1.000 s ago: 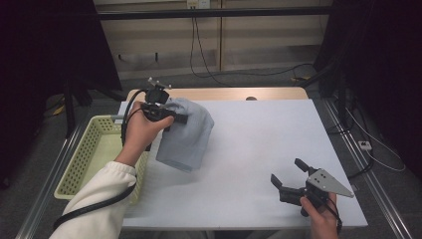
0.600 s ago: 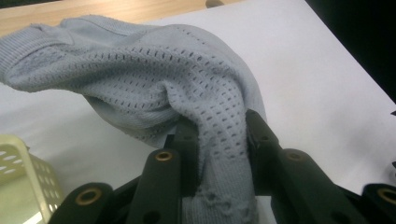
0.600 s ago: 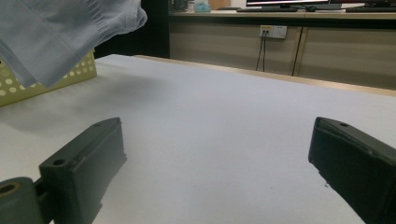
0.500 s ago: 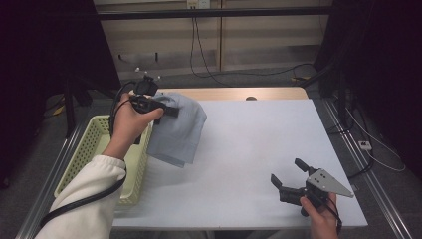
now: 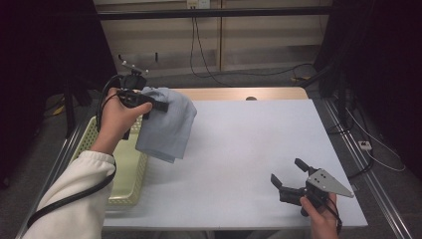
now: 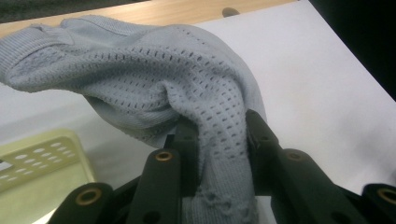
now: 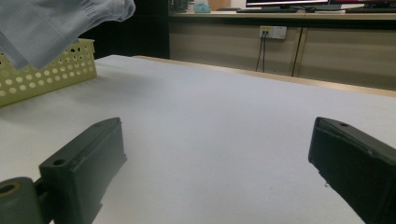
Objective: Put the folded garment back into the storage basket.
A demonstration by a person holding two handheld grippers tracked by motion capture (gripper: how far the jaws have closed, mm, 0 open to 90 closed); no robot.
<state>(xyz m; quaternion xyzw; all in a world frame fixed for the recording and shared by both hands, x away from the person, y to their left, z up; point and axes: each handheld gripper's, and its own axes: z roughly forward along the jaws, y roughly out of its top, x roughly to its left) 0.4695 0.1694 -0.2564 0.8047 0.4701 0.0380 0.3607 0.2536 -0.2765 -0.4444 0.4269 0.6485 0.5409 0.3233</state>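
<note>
Grey-blue knit cloth (image 5: 166,127) hangs bunched from my left gripper (image 5: 149,105), off the table (image 5: 249,149) at about ten o'clock in the high view, its lower edge dangling just beside the near rim of the pale green basket (image 5: 124,194). In the left gripper view the two black jaws pinch a thick fold of the perforated fabric between them, which is why they stand partly apart rather than pressed together: the wad of cloth fills the gap. I judge I grabbed it at a gathered ridge so the rest drapes free and will not drag on the white tabletop on its way over the basket wall

My right gripper (image 5: 291,181) sits low at roughly five o'clock, near the front edge of the table, jaws spread wide with nothing between them. I read it as parked out of the way, well apart from the cloth, ready if the fabric needs a second hold. From the right gripper view the cloth (image 7: 56,23) shows at upper left above the basket (image 7: 46,70), clear of its rim

The basket stands off the table's left side, at nine o'clock, so the drop looks like a short carry further left
</note>
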